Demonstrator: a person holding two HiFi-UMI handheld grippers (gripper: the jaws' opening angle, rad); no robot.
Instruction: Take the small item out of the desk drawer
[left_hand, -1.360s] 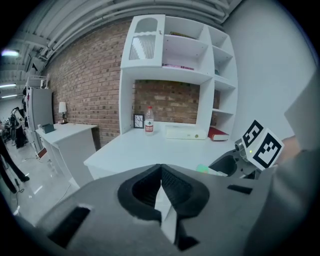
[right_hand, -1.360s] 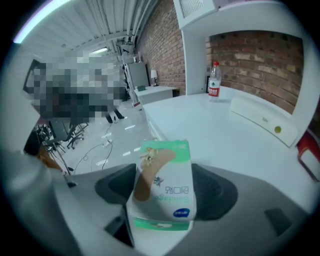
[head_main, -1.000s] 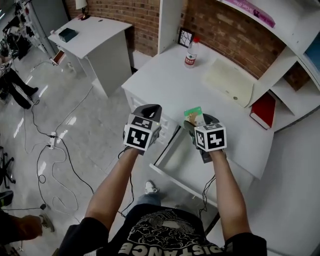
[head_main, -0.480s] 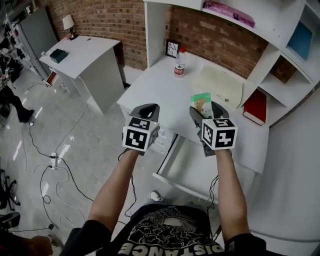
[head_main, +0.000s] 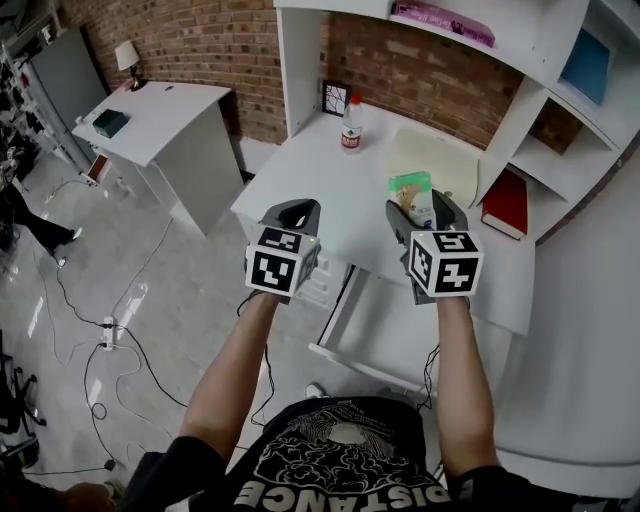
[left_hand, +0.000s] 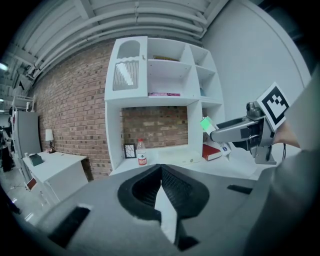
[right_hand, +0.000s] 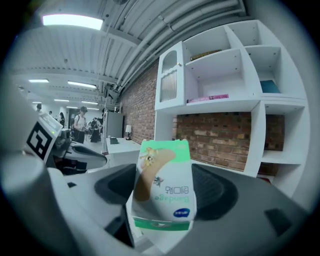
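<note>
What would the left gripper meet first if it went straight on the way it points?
Likely the desk top, short of the bottle, since the left gripper tilts slightly down over it; depth is unclear.

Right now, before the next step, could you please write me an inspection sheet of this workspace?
Surface: white desk; its drawer stands open below.
Job's things: bandage box, out of the drawer, above the desk.
Clutter: water bottle, framed picture and cream pad on the desk; red book on a side shelf.
Grippers: right gripper shut on the bandage box; left gripper shut, empty.
Cables: loose cables and a power strip on the floor, left of the desk.
Surroundings: brick wall, second desk with a lamp, a person at the left edge.
</note>
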